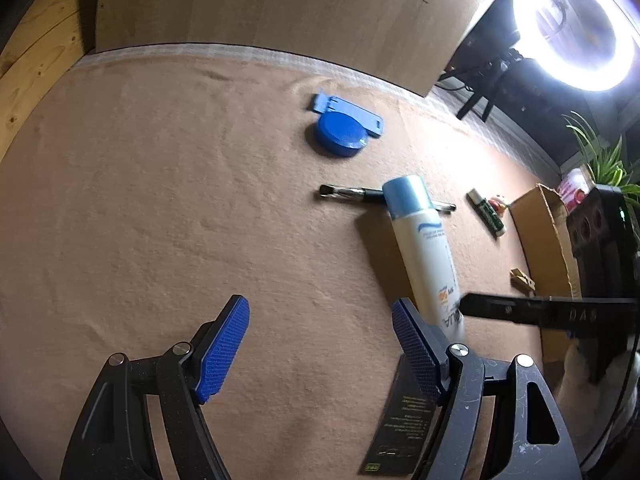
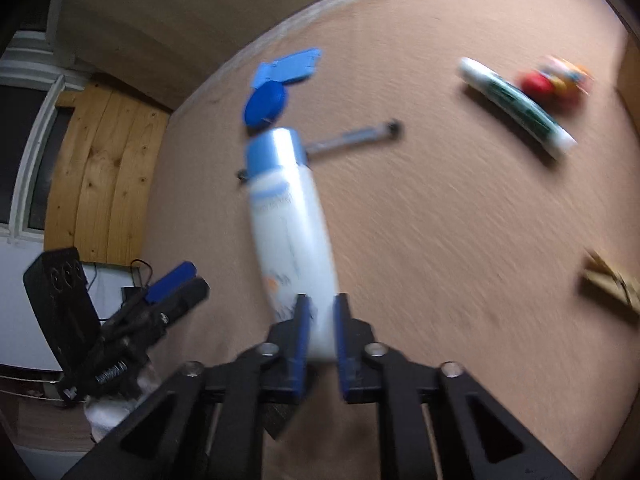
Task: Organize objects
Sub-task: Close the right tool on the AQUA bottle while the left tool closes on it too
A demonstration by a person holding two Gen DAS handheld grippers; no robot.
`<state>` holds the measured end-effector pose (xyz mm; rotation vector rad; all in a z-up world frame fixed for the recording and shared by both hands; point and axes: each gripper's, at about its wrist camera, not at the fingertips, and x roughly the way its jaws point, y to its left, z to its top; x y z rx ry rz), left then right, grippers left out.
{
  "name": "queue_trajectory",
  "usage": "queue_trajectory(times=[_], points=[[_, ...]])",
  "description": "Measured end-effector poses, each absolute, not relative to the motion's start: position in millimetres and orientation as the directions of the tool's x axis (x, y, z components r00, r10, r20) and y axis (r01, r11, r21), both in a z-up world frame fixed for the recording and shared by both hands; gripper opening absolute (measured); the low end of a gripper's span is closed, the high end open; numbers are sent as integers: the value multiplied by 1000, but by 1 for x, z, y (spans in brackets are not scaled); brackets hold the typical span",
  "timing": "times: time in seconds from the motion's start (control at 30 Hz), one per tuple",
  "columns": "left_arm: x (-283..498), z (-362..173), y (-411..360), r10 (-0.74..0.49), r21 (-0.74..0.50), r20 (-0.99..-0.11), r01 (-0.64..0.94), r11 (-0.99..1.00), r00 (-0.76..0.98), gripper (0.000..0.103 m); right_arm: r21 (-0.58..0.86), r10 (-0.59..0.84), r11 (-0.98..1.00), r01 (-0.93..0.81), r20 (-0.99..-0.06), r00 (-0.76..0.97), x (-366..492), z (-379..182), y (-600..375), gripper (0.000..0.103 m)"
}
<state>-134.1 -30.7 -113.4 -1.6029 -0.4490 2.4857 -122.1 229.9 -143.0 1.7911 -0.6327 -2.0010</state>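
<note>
White bottle (image 2: pixel 290 224) with a blue cap sticks out from the right gripper (image 2: pixel 320 332), whose pads are clamped on its bottom end only, above the tan cloth (image 2: pixel 440 240). Held so far from its middle, it may well pivot or slip free and drop onto the brush (image 1: pixel 352 193) below. Left gripper (image 1: pixel 320 352) hangs spread wide, holding nothing

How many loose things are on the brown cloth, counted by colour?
Blue: 2, round lid and flat plate
White: 2, bottle and tube
Black: 2, brush and card
Red: 1, small toy
Wooden: 1, clothespin
Total: 8
</note>
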Motion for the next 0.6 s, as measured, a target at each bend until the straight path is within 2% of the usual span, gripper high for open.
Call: queue_trajectory(times=[0.07, 0.17, 0.2, 0.27, 0.3, 0.33, 0.47, 0.6], points=[[-136, -115, -22, 300, -334, -861, 11, -943, -411, 76, 536, -531, -843, -35, -841, -103, -115, -149, 238, 9], [-144, -120, -7, 330, -354, -860, -12, -935, -390, 69, 577, -567, -814, -72, -814, -125, -110, -151, 252, 11], [-146, -121, -4, 339, -362, -857, -14, -932, -387, 68, 580, -566, -810, -81, -811, -150, -112, -148, 256, 15], [-154, -122, 4, 354, -375, -854, -22, -927, -381, 68, 591, -567, -801, -99, -801, -190, -117, -141, 263, 32], [-157, -122, 8, 360, -376, -853, -33, -926, -378, 68, 599, -571, -794, -106, -794, -208, -119, -138, 266, 44], [-160, -123, 12, 363, -373, -853, -48, -926, -374, 68, 611, -578, -784, -106, -782, -232, -121, -134, 270, 47], [-173, -126, 29, 372, -370, -856, -78, -926, -359, 69, 633, -588, -766, -107, -759, -282, -140, -127, 270, 47], [-177, -127, 43, 391, -374, -853, -116, -920, -346, 58, 651, -605, -749, -122, -748, -275, -162, -133, 268, 47]])
